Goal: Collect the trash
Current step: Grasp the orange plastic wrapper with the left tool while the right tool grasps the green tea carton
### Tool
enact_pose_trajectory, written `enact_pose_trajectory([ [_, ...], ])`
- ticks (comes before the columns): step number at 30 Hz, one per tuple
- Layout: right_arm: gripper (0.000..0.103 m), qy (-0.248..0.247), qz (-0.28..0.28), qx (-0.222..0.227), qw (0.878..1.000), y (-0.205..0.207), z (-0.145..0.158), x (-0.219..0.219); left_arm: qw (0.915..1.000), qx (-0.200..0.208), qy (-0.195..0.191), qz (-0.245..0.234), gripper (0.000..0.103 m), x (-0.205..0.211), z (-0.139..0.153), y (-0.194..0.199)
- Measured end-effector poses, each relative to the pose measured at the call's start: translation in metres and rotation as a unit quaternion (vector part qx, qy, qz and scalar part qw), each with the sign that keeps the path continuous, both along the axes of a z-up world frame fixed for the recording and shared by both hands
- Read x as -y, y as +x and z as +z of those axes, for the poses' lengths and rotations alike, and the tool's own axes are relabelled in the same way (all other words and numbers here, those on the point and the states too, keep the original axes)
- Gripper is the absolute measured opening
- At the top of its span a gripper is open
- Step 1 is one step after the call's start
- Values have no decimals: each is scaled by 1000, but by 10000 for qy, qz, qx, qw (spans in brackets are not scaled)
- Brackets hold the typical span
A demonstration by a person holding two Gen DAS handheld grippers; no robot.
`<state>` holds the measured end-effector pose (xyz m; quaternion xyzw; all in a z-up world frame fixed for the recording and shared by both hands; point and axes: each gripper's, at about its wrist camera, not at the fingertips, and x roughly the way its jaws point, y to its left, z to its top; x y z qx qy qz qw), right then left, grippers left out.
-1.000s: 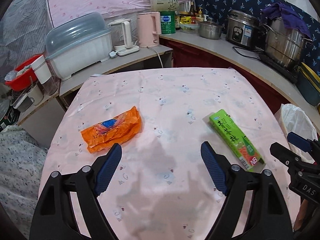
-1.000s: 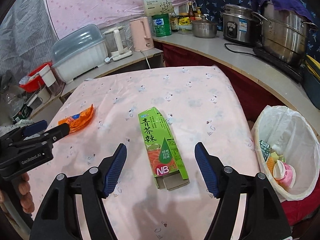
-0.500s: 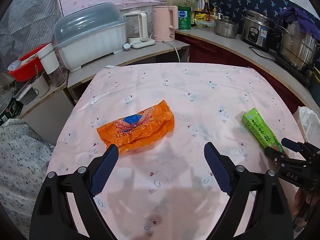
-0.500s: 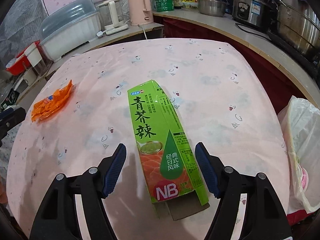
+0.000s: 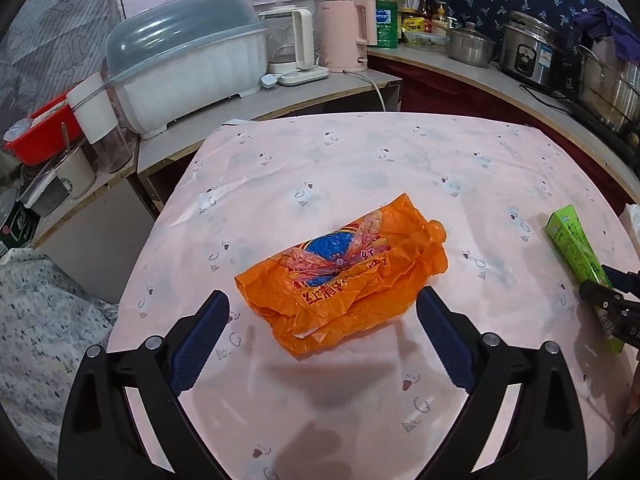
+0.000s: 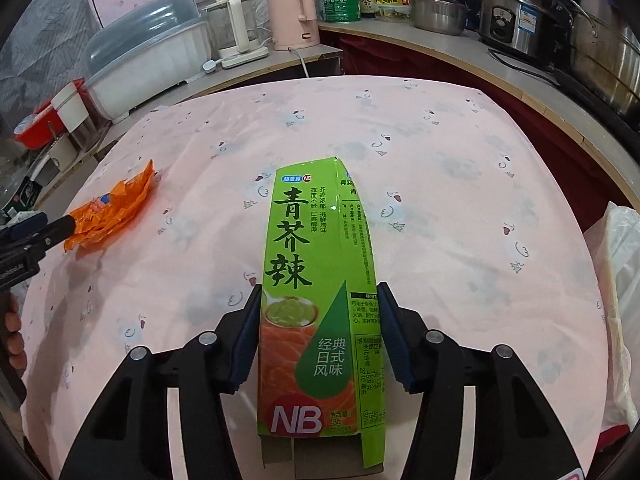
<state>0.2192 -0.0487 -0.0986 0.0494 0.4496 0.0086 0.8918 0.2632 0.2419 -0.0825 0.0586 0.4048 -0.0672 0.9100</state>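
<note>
A crumpled orange wrapper [image 5: 344, 272] lies on the pink-clothed table [image 5: 360, 152]. My left gripper [image 5: 322, 298] hovers just before it, jaws opening wide, the wrapper's near edge between the fingertips and untouched. A long green carton [image 6: 316, 280] lies flat on the cloth, and my right gripper [image 6: 319, 290] straddles its near half, jaws closing with both blue pads against its sides. In the left wrist view the green carton [image 5: 576, 248] and right gripper [image 5: 604, 282] show at the right edge. In the right wrist view the orange wrapper [image 6: 112, 208] and left gripper [image 6: 52, 222] sit far left.
A white-lined trash bin [image 6: 620, 280] stands just off the table's right edge. Behind the table run counters with a covered dish rack [image 5: 188, 76], a pink kettle [image 5: 348, 36], pots and a rice cooker [image 5: 532, 48]. A red tub [image 5: 40, 136] and cups crowd the left.
My left gripper came down and forward onto the orange wrapper and opened wider. My right gripper dropped over the green carton and its pads closed in to the carton's sides.
</note>
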Motion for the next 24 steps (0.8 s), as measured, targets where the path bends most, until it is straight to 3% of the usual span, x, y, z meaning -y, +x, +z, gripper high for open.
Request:
enact_pose_trajectory([
  [5,53,185,-41,52,9998,3,8,-6,9987,1,132,-498,90,1,-18,14],
  [7,53,246,-35,65,9997,5,12,-7,9979,-70,-6,-639,89,2,-23,19],
  [11,53,361,-33,61,9993,7,16,-9,9942,-299,-408,-944,77,16,-26,24],
  [13,53,355,-37,84,9993,7,18,-9,9926,-381,-467,-1055,76,30,-29,22],
  [19,53,373,-103,131,9992,4,22,-2,9897,-488,-544,-1234,72,70,-33,13],
  [24,53,426,-169,138,9989,0,22,6,9908,-536,-593,-1091,66,84,-30,13],
])
